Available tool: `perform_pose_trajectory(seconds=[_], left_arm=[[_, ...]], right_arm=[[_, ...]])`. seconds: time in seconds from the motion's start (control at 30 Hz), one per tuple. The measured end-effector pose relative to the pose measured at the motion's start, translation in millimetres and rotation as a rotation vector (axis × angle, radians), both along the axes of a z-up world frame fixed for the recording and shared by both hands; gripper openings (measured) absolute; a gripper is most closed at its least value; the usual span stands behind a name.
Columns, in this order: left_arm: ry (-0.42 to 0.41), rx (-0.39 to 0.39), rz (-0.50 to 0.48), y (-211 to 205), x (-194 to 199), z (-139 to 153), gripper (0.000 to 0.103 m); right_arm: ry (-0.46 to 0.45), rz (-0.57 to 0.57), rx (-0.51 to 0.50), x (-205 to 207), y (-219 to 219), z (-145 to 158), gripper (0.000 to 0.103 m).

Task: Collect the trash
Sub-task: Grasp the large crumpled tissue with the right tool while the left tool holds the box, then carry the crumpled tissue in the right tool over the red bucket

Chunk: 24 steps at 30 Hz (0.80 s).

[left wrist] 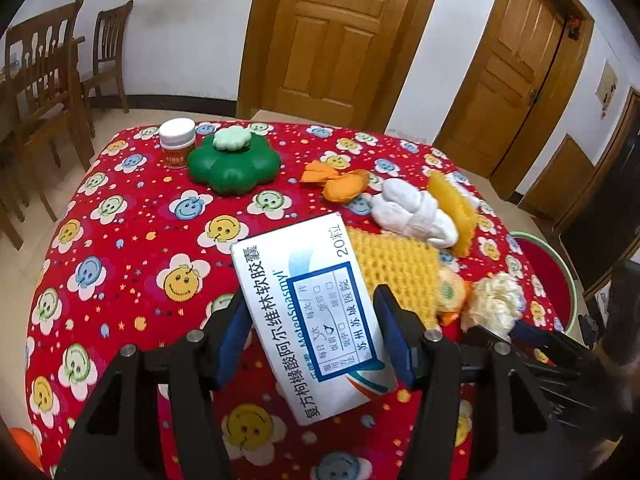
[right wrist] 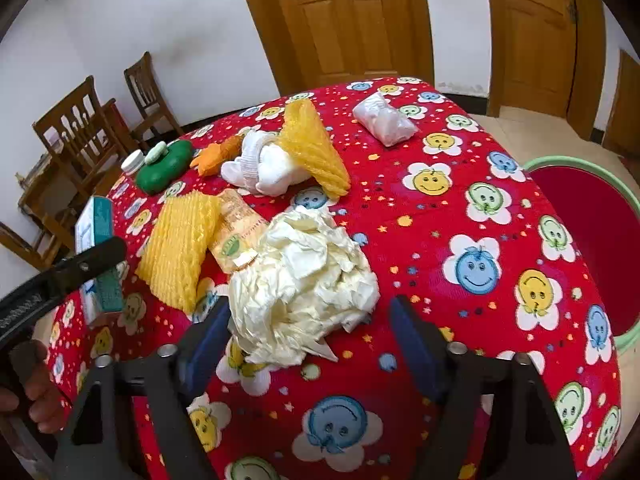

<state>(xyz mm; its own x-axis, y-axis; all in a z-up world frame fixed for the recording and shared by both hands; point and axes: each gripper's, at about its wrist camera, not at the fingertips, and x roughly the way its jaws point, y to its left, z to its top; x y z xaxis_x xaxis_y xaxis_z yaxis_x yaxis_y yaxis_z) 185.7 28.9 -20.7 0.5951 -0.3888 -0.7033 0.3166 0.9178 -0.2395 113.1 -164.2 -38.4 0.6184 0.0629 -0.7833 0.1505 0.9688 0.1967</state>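
Here the left gripper (left wrist: 312, 320) has its fingers on both sides of a white medicine box (left wrist: 308, 316) printed "20粒" and "苏州苏城医院"; whether the pads press it cannot be told. The right gripper (right wrist: 312, 328) stands released around a crumpled cream paper wad (right wrist: 304, 284), its right finger clear of the wad. Right of the wad the red smiley-flower tabletop (right wrist: 500, 216) is bare to its edge, where a green-rimmed red basin (right wrist: 580, 164) stands below.

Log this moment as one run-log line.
left claw: around medicine box | right claw: open, at crumpled paper | bin: right
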Motion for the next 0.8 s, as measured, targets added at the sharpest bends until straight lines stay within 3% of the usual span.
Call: perform_pose_trajectory(seconds=[0.07, 0.17, 0.43, 0.8], left_arm=[[-0.012, -0.013, 0.001, 0, -10, 6, 0.061], [-0.035, -0.011, 0.012, -1, -26, 16, 0.061], [-0.032, -0.017, 0.012, -13, -52, 31, 0.061], [-0.010, -0.037, -0.078, -65, -69, 45, 0.061]], right_arm=[[-0.009, -0.006, -0.013, -3, -3, 0, 0.053], [-0.015, -0.002, 0.012, -6, -6, 1, 0.048], [-0.070, 0.013, 0.043, -33, -11, 20, 0.047], [-0.150, -0.045, 0.030, -68, -45, 56, 0.047]])
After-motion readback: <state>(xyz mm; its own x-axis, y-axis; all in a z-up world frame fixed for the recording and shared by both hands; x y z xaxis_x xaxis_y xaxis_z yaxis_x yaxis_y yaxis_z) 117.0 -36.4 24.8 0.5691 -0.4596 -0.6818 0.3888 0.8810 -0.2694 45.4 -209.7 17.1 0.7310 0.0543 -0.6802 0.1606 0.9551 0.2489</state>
